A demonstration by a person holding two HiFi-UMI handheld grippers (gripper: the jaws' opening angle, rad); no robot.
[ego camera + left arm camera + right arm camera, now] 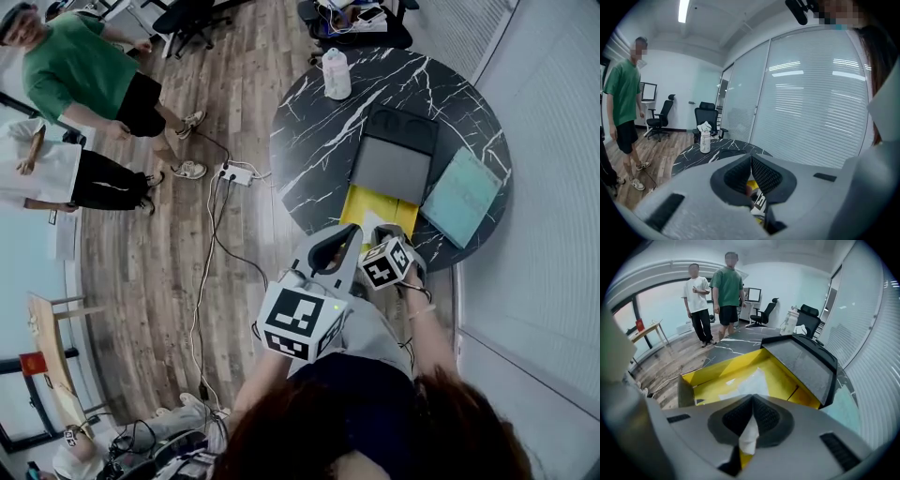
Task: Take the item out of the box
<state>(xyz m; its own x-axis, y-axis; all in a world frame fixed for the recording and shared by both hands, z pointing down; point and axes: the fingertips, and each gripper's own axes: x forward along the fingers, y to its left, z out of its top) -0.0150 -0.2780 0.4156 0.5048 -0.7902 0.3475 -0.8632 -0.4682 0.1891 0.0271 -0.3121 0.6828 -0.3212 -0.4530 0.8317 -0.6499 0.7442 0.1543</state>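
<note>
The right gripper (751,401) has its jaws pinched on a thin white sheet (749,437), and the rest of it seems to lie on the floor of the yellow box (710,371) just ahead of the tips. I judge it best to hold the pinch firm and lift slowly up and back, away from the grey lid (801,364) beyond, so the sheet neither tears nor slips. The left gripper (751,158) hangs above and behind the right one, jaws pressed together on nothing, tips pointing over the table.

bottle (336,73), teal board (459,195) on marble table (309,145)
</note>
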